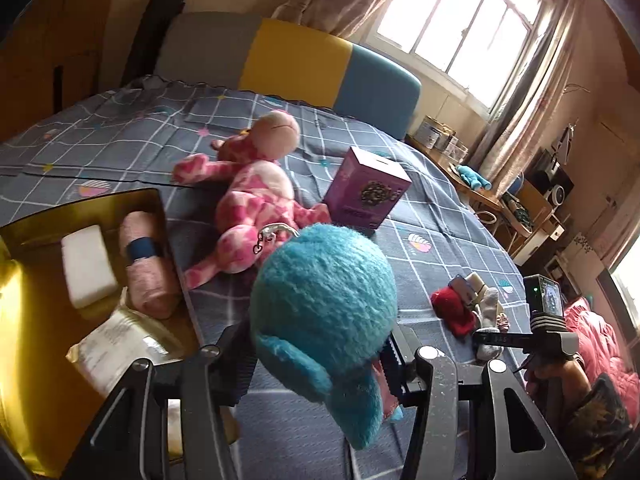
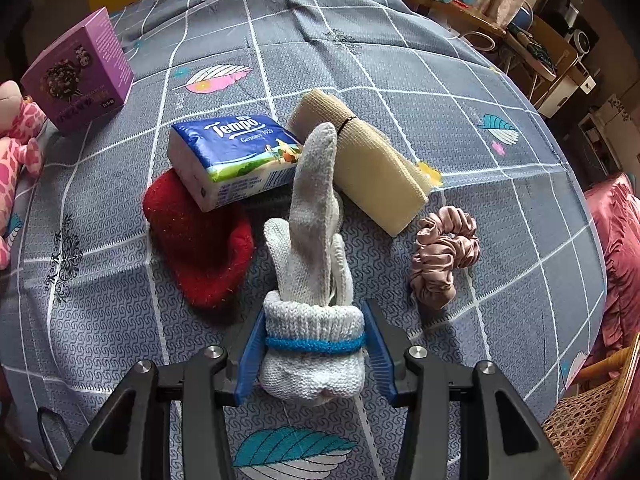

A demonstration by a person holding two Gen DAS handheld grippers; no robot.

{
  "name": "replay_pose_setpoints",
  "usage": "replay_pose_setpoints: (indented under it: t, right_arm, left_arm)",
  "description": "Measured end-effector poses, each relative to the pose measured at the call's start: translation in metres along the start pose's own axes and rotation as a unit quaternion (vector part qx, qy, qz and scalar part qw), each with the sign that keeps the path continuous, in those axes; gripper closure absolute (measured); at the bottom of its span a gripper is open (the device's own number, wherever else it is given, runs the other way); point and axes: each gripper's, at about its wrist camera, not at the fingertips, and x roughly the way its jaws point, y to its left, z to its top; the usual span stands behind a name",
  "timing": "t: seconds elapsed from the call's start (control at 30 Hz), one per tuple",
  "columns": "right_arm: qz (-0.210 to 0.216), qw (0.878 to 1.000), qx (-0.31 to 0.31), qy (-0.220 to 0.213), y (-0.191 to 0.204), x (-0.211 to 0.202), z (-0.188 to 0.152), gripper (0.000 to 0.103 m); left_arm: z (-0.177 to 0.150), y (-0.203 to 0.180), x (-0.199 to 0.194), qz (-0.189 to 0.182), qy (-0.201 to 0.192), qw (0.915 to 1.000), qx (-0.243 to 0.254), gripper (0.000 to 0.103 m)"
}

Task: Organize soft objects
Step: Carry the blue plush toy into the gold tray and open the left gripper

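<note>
Closest in the right wrist view, the right gripper (image 2: 316,354) is clamped on the cuff of a grey knit glove (image 2: 314,264). The blue pads are pressed against both sides of the cuff, beside its blue band. The glove is judged to be light, floppy and not slippery, so the thick rolled cuff looks like a good place to hold it. Its fingers are seen pointing away over the bed sheet (image 2: 400,60).

Closest in the left wrist view, the left gripper (image 1: 320,364) is closed on a fluffy blue plush toy (image 1: 324,296). The toy is held up above the bed. It is judged to be soft, squashy and light. A metal clip is seen at its far end.

Just past the glove, a red soft thing (image 2: 200,248) is lying on the sheet, and a pink scrunchie (image 2: 444,256) is beside it. A blue tissue pack (image 2: 232,156) is resting partly on the red thing. "Tempo" and "Germany 1929" can be read on it. A rolled cream cloth (image 2: 368,164) is next to the pack.

To the left, an open gold box (image 1: 36,264) is seen with soft things already inside. Farther off, a pink spotted plush (image 1: 252,192) and a purple box (image 1: 366,190) are on the bed. The purple box's writing is too small to read.
</note>
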Motion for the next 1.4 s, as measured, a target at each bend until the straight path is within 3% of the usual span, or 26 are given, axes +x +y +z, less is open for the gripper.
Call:
replay_pose_setpoints:
  t: [0.2, 0.4, 0.7, 0.83, 1.13, 1.4]
  right_arm:
    - [-0.020, 0.999, -0.029, -0.004, 0.011, 0.000, -0.003, 0.055]
    - [-0.029, 0.999, -0.040, -0.006, 0.018, -0.003, -0.006, 0.056]
    - [-0.063, 0.994, -0.082, -0.022, 0.037, -0.007, -0.014, 0.056]
    - [-0.069, 0.993, -0.089, -0.026, 0.041, -0.009, -0.017, 0.056]
    - [-0.071, 0.991, -0.106, -0.036, 0.047, -0.012, -0.021, 0.056]
    - [-0.069, 0.991, -0.105, -0.036, 0.044, -0.010, -0.018, 0.056]
  left_arm:
    - [-0.006, 0.035, -0.030, 0.023, -0.009, 0.9995, -0.017, 0.050]
    - [-0.016, 0.096, -0.064, 0.089, -0.021, 0.9943, -0.056, 0.050]
    - [-0.027, 0.187, -0.110, 0.207, -0.021, 0.9726, -0.103, 0.050]
    - [-0.023, 0.204, -0.113, 0.234, -0.015, 0.9668, -0.102, 0.050]
    - [0.010, 0.216, -0.053, 0.259, 0.038, 0.9641, -0.042, 0.049]
    - [0.043, 0.227, 0.011, 0.270, 0.053, 0.9603, -0.044, 0.039]
